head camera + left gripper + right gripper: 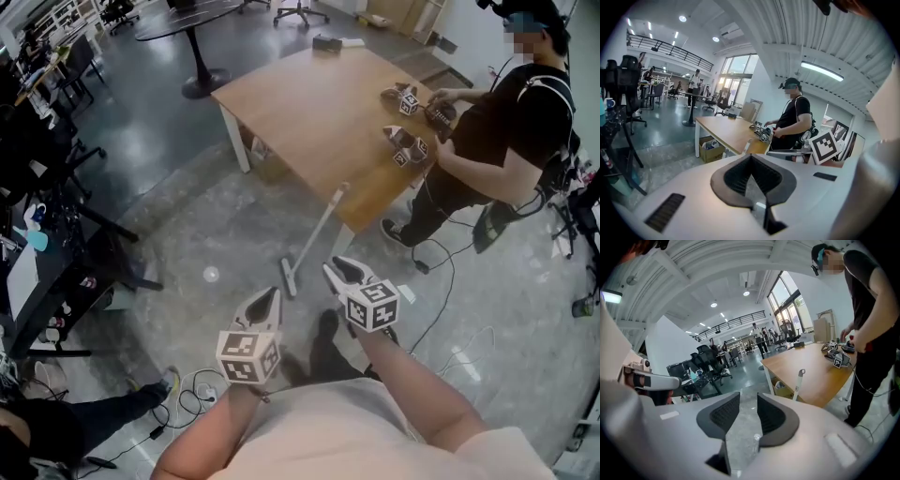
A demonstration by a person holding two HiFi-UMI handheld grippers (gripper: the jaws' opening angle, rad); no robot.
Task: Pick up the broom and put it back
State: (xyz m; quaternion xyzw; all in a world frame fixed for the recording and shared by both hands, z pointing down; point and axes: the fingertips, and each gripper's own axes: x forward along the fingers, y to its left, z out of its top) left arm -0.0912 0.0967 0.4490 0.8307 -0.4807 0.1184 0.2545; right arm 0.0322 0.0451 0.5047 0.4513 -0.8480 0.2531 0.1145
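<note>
Jaws of my white plastic right gripper [748, 401] with dark ribbed pads stand apart, and only grey floor shows through the gap, so it holds nothing. I judge it is open like this to be ready for a handle. My left gripper [751, 159], of the same kind, is pressed closed at the tips and is also empty; it seems to have no work at this step.

In the head view both grippers hang over the grey polished concrete floor [187, 225]. The long white broom [317, 230] with a narrow flat head is at twelve o'clock from them, near but not touching. Its head rests on the floor and the top of its handle leans on the edge of the light-brown wooden table [309, 103] with white legs, which I think is what keeps it up and leaves the middle of the handle free for a grip. At two o'clock a person in black clothes [511, 131] works at the table.

In the right gripper view only the upper handle shows; the broom head is hidden behind the gripper body. I cannot tell the bristles, and no view shows where the broom belongs.
</note>
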